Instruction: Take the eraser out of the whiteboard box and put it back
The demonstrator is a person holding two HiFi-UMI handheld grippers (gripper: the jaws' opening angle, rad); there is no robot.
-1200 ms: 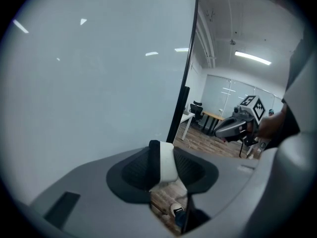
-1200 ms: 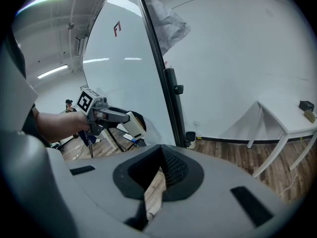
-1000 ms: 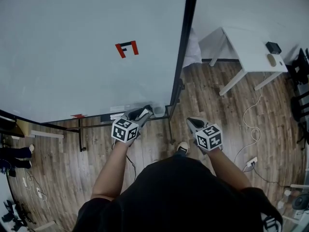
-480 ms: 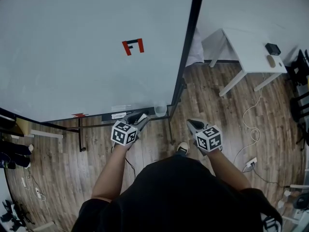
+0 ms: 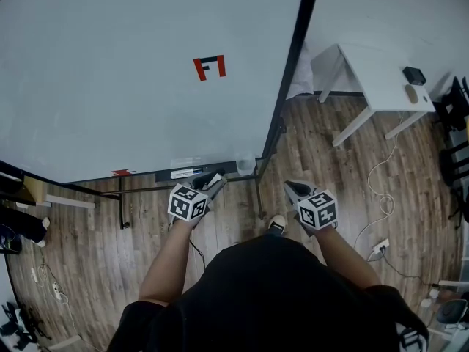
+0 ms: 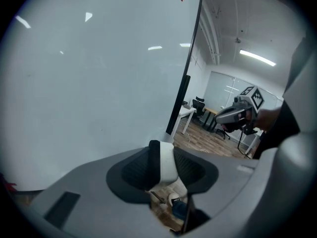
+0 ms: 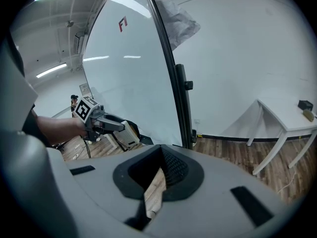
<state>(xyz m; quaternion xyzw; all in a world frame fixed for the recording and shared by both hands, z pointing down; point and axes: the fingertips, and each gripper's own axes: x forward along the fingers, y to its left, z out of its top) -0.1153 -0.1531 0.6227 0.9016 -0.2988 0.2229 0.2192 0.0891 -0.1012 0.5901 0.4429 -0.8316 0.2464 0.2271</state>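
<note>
We hold the eraser (image 6: 166,161) clamped in our left gripper (image 5: 211,182), its 2 jaws pressing on the eraser's flat sides. The eraser is out of the box (image 5: 245,165), which sits at the right end of the tray (image 5: 183,173) under the whiteboard (image 5: 132,72), just ahead and to the right of the gripper.

To put it back well, we judge we should line the eraser up over the box's mouth, lower it straight in, and let go only once it rests inside.

The left gripper points forward and down toward the tray. Our right gripper (image 5: 293,189) hangs beside it, apart from the board, also tilted down, with its jaws together on nothing.
</note>
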